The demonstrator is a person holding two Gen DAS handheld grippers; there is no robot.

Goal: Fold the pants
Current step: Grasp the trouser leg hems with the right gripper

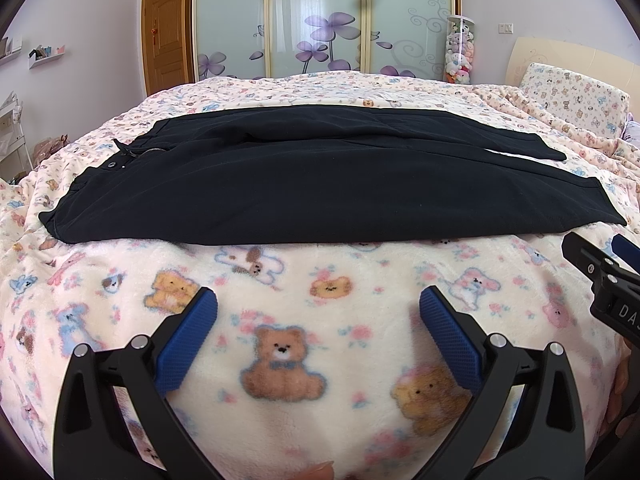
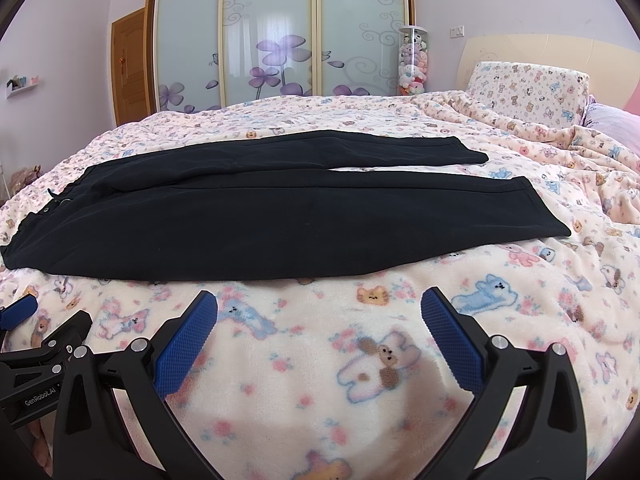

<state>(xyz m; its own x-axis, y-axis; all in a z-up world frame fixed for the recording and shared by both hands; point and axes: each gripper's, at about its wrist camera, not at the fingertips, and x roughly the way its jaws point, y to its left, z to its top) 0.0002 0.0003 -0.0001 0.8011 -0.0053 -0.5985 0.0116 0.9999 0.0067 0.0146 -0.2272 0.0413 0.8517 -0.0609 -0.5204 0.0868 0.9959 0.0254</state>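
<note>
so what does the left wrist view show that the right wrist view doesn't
Only the left wrist view shows the zipper at the waist and the white shelf unit at the far left. Only the right wrist view shows the lilac pillow beside the headboard. Both show the black pants laid flat across the teddy-print blanket, the flower-print wardrobe doors, and both tongs, left and right, open and holding nothing.

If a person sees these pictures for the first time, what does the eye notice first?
First, the black pants, spread flat across the bear-print blanket, waist on the left, legs toward the right. Next, the open left gripper and right gripper, both above bare blanket. Behind the bed stands the wardrobe with purple flowers.
</note>
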